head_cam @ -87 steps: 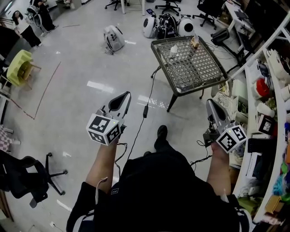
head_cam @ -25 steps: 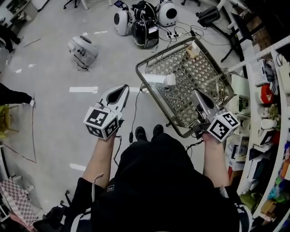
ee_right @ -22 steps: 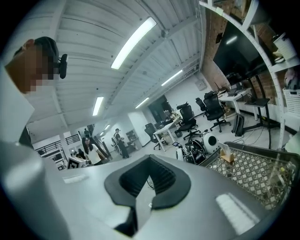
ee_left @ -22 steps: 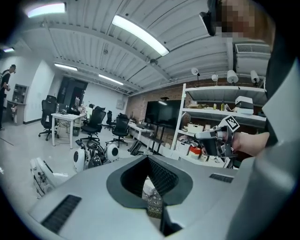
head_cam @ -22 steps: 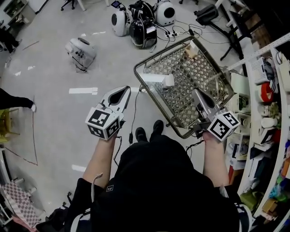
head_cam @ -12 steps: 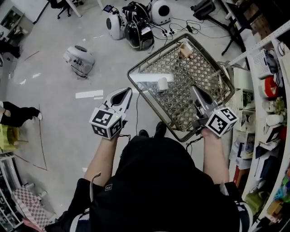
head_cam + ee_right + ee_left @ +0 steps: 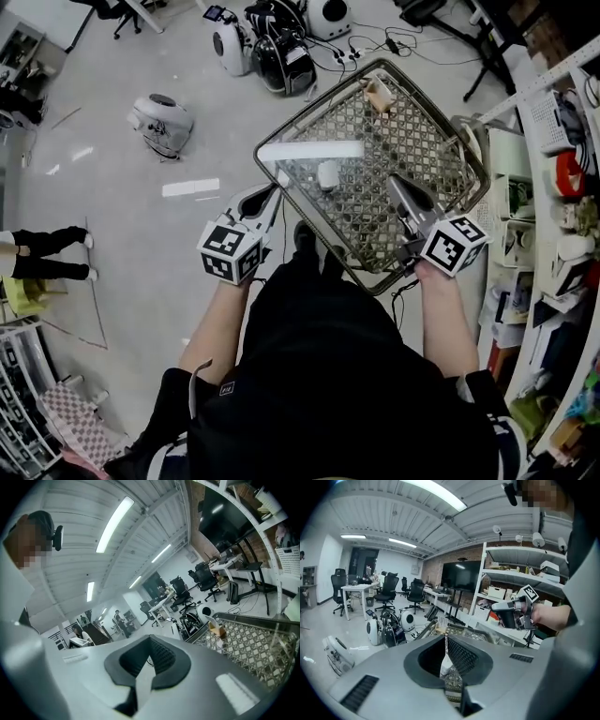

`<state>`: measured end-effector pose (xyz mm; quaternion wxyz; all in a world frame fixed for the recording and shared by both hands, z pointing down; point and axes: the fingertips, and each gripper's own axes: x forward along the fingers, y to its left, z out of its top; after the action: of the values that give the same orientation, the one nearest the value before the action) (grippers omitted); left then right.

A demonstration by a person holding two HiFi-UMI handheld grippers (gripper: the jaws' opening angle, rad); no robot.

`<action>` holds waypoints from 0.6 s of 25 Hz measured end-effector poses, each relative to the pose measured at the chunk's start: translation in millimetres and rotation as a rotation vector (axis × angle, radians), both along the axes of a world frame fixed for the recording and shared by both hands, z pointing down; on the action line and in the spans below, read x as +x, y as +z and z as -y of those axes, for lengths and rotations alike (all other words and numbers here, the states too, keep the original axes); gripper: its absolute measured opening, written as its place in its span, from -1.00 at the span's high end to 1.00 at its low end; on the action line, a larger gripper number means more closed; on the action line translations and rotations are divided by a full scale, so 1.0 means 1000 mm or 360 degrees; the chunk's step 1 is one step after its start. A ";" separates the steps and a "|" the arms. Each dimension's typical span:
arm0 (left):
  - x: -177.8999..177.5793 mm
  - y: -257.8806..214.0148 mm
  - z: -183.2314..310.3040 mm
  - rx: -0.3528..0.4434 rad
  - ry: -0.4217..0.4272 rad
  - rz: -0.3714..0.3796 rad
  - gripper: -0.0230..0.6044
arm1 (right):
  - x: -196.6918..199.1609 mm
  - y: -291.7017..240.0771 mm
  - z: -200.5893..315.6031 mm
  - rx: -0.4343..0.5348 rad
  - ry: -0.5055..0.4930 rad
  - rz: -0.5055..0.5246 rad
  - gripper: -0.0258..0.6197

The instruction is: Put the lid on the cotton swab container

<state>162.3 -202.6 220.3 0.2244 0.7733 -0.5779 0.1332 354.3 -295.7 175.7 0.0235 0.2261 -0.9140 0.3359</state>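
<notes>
Lattice-top table (image 7: 431, 131) in office, cotton swab container (image 7: 327, 174) between closed, empty left gripper (image 7: 272, 192) and right gripper (image 7: 394, 183)

Bright, even light from ceiling strip lights (image 7: 433, 493); glare streaks on floor (image 7: 190, 187) and table (image 7: 315, 103). Heavy fisheye bending at edges, black corners in both gripper views.

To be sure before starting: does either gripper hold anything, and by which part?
Nothing is held; left gripper and right gripper are shut, empty.
</notes>
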 end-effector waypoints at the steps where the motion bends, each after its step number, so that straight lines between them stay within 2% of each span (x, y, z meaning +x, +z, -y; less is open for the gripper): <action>1: -0.001 0.008 0.004 -0.0020 0.0008 -0.0011 0.91 | -0.005 0.005 0.004 -0.0011 -0.0006 -0.0013 0.90; 5: -0.007 0.043 0.018 -0.0112 0.0055 -0.0019 0.91 | -0.022 0.025 0.022 -0.0053 -0.0005 -0.0073 0.90; 10: -0.001 0.086 0.035 -0.0234 0.0163 -0.0088 0.90 | -0.042 0.053 0.034 -0.0124 -0.0032 -0.0165 0.90; 15: 0.004 0.129 0.050 -0.0330 0.0308 -0.0057 0.66 | -0.058 0.086 0.037 -0.0194 -0.0058 -0.0249 0.90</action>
<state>166.2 -252.2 348.9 0.2994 0.8003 -0.4798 0.1994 296.5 -332.3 262.0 0.1147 0.2332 -0.8912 0.3717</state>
